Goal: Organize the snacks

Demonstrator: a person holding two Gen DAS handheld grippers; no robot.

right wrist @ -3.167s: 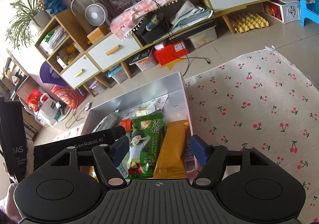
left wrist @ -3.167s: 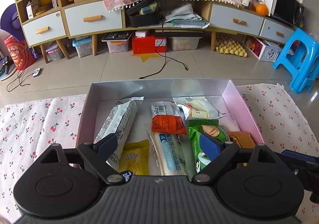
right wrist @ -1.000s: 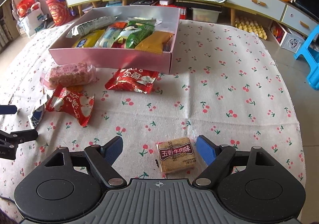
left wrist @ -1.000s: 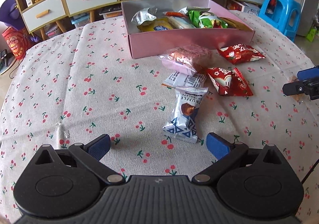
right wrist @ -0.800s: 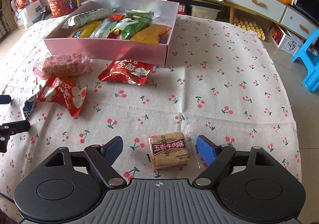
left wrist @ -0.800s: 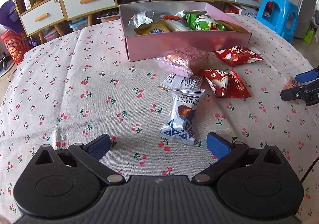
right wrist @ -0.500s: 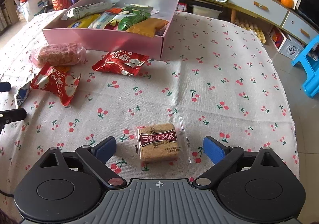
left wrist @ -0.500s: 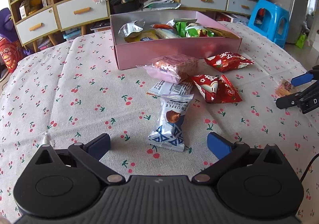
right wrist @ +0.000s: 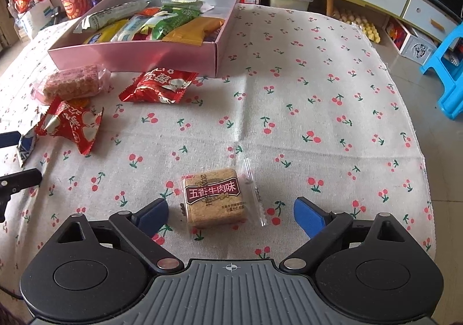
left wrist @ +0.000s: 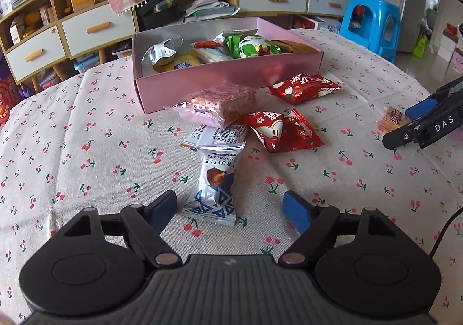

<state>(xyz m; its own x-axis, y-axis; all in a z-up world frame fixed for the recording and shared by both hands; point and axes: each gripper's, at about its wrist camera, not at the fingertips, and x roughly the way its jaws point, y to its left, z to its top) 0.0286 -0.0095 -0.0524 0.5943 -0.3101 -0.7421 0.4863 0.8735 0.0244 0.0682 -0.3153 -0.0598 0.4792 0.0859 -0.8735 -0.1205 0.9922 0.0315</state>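
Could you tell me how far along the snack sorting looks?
Partway. Several packets already lie in the pink box. Nothing is held: the open left gripper frames the truffle chocolate packet, the open right gripper the brown biscuit. Two red packets and a pink bar remain outside.

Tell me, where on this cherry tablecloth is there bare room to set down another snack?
Bare cloth lies right of the pink box, out to the table's far edge, and left of the box in the left view. The crowded part is just in front of the box: pink wafer pack, two red packets, truffle chocolate.
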